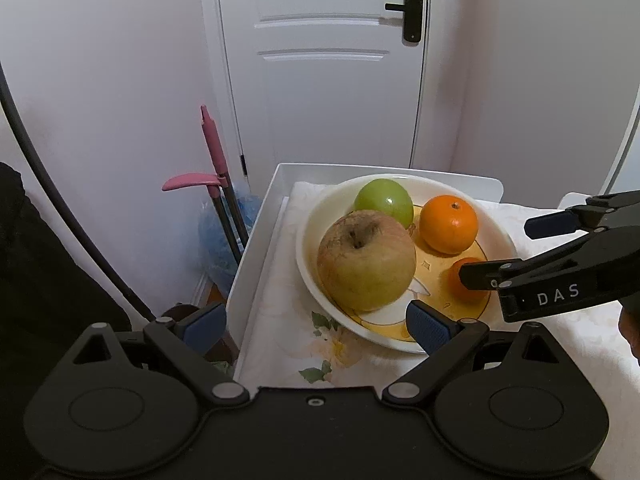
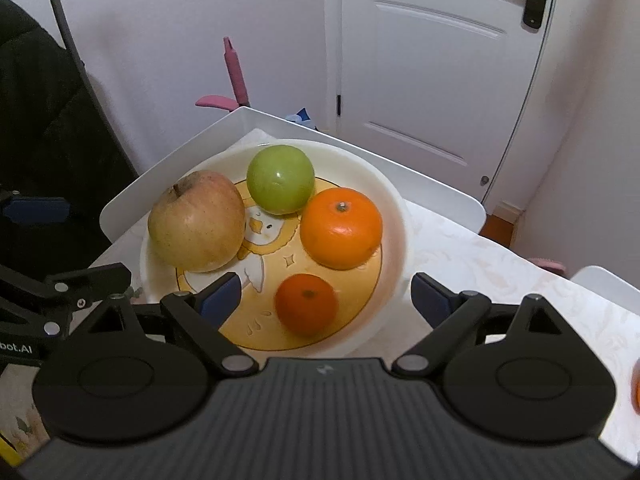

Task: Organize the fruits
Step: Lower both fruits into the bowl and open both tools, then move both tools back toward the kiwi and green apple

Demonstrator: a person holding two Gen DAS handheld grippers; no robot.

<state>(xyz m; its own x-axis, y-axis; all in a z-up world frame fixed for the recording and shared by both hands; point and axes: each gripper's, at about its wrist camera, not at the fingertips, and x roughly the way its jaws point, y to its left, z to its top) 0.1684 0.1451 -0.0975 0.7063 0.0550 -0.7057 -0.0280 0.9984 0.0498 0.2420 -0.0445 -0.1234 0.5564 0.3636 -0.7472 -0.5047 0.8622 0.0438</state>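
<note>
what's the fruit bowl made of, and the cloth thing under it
The bowl looks like glazed ceramic: glossy cream walls, with a printed yellow cartoon duck inside. The cloth beneath looks like a thin woven or plasticised fabric with a pale floral print; which of those is unclear.

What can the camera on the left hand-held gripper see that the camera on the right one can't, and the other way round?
Only the left camera shows the blue bag on the floor beside the pink-handled tools, and the right hand-held gripper reaching in open over the plate.

Only the right camera shows the duck drawing on the plate, the whole small orange, and an orange sliver of something at the picture's right edge.

Both show the plate holding the big apple, green apple and large orange, plus the white door.
</note>
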